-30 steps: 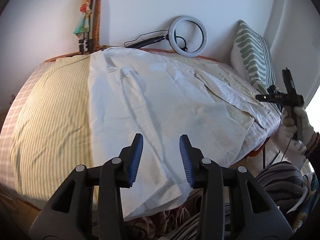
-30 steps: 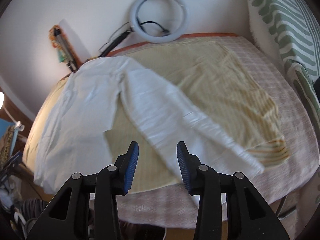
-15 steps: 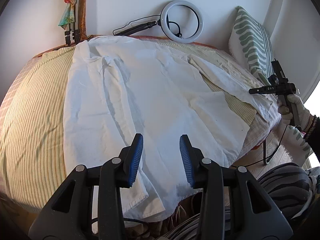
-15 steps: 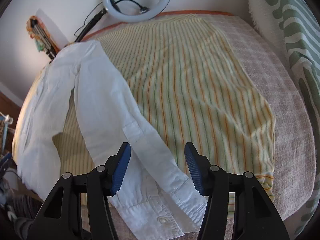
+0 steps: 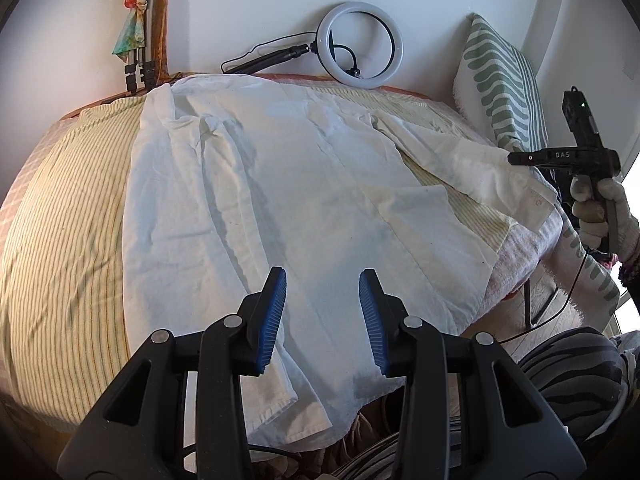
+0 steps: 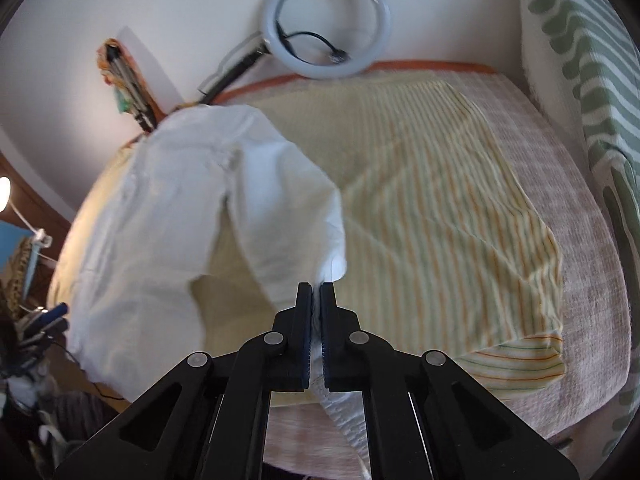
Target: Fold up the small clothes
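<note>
While the white shirt (image 5: 280, 184) lies spread across the striped sheet (image 5: 60, 240) on the bed, left gripper (image 5: 323, 316) hovers over its near hem, jaws spread, nothing between. Right wrist view: right gripper (image 6: 316, 332) pinches the shirt's sleeve cuff (image 6: 320, 280), lifted off the sheet.
</note>
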A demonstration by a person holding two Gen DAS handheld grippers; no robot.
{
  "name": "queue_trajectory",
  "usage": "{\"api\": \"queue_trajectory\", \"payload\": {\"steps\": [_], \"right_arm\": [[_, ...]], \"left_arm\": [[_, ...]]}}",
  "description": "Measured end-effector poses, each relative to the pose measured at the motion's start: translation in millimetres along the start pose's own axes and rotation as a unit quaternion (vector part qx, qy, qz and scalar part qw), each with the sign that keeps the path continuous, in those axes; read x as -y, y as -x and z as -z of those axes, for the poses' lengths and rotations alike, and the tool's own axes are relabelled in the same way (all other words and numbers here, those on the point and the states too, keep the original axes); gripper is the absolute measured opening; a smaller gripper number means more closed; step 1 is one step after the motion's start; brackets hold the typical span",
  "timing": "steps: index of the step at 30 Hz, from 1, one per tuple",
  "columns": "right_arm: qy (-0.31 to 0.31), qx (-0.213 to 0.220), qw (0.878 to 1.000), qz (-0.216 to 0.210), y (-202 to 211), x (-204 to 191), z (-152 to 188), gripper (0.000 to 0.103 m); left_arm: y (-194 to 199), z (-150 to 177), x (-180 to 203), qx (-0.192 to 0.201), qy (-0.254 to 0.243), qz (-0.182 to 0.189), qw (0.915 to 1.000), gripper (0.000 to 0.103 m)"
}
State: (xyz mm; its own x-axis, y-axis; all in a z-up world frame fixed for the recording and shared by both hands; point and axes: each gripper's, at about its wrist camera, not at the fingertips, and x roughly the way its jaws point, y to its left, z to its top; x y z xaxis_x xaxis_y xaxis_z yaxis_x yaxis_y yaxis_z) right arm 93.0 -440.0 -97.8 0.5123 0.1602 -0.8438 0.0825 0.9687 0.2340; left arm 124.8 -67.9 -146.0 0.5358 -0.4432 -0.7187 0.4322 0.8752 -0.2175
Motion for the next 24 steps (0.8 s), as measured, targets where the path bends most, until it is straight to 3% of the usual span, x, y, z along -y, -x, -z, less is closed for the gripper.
{"api": "queue_trajectory", "payload": {"steps": [6,11,14,16,20,22,24], "right_arm": [[0.056,-0.002,0.996,-0.062,-10,-80,1,0.003],[0.101,-0.054,0.986,-0.120,-52,-135,18,0.003],[0.123,-0.108,0.976,-0.142,-76,-158,29,0.008],[0.139,-0.123,0.972,-0.141,-80,-165,33,0.012],[0.137,-0.101,0.974,-0.151,-63,-153,20,0.017],[0.118,-0.078,0.979,-0.144,-54,-138,4,0.041],[0.097,-0.058,0.986,-0.125,-52,-123,-18,0.043]], "left_arm": [[12,-16,-10,0.016,0.009,0.002,0.9998,0.039],[14,-37,-17,0.028,0.028,0.026,0.9989,0.038],[10,-43,-12,0.028,0.026,0.042,0.9984,0.038],[3,-45,-6,0.021,0.016,0.050,0.9984,0.038],[-16,-47,1,-0.005,0.006,0.070,0.9975,0.038],[-31,-49,5,-0.028,0.001,0.094,0.9952,0.038],[-45,-54,13,-0.047,-0.017,0.111,0.9925,0.038]]}}
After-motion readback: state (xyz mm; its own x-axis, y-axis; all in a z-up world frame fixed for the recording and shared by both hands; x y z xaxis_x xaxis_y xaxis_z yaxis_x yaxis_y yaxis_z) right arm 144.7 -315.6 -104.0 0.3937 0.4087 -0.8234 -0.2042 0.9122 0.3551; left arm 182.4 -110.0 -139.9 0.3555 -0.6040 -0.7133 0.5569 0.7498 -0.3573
